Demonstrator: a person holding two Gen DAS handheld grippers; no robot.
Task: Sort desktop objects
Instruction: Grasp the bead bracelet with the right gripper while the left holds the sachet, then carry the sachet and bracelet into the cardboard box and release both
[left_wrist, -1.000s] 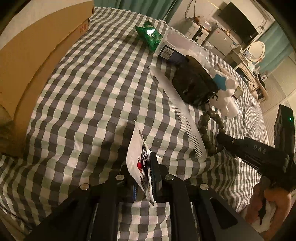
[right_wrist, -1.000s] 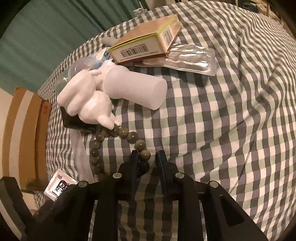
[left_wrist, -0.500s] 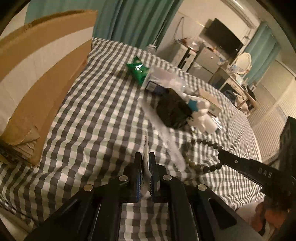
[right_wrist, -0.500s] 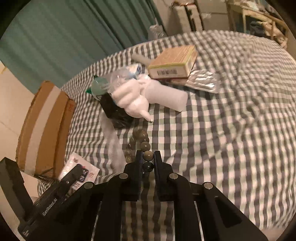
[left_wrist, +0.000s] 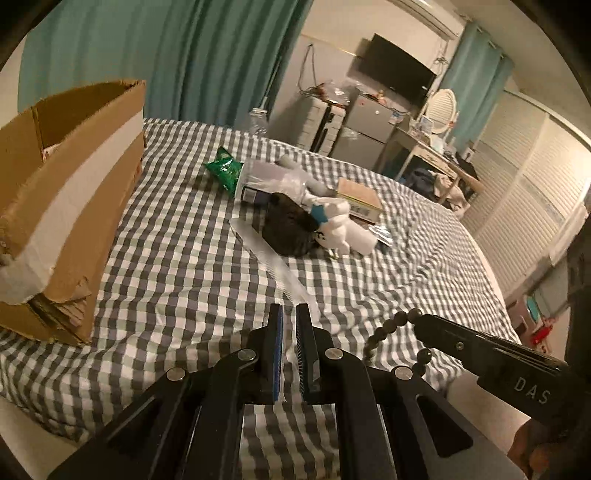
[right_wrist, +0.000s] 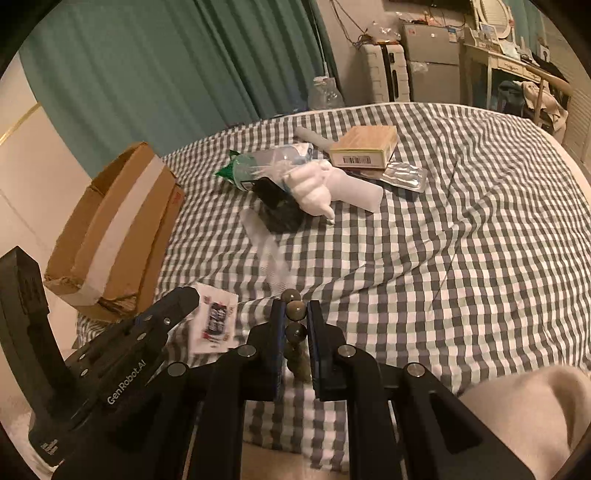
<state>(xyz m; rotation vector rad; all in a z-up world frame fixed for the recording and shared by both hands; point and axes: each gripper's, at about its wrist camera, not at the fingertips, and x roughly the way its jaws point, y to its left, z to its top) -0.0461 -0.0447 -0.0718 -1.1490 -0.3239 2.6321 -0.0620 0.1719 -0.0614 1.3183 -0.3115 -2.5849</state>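
My left gripper (left_wrist: 289, 314) is shut on a flat white sachet, seen edge-on between the jaws; in the right wrist view the sachet (right_wrist: 213, 322) shows below the left gripper (right_wrist: 184, 299). My right gripper (right_wrist: 295, 310) is shut on a string of dark beads (right_wrist: 295, 314), lifted off the bed; the beads (left_wrist: 384, 328) hang from its tip in the left wrist view. An open cardboard box (left_wrist: 66, 192) stands at the left of the checked bed (left_wrist: 177, 258).
A pile lies mid-bed: green snack bag (left_wrist: 223, 171), clear plastic bag (left_wrist: 269, 177), black pouch (left_wrist: 288, 229), white plush toy (left_wrist: 336, 225), tan carton (left_wrist: 360, 195), clear comb (left_wrist: 273, 262). Blister pack (right_wrist: 402, 175) beside carton. Curtain, fridge and dresser behind.
Both grippers have risen and pulled back from the bed. The sachet and the bead string have been lifted off the cover. The view now takes in the room.
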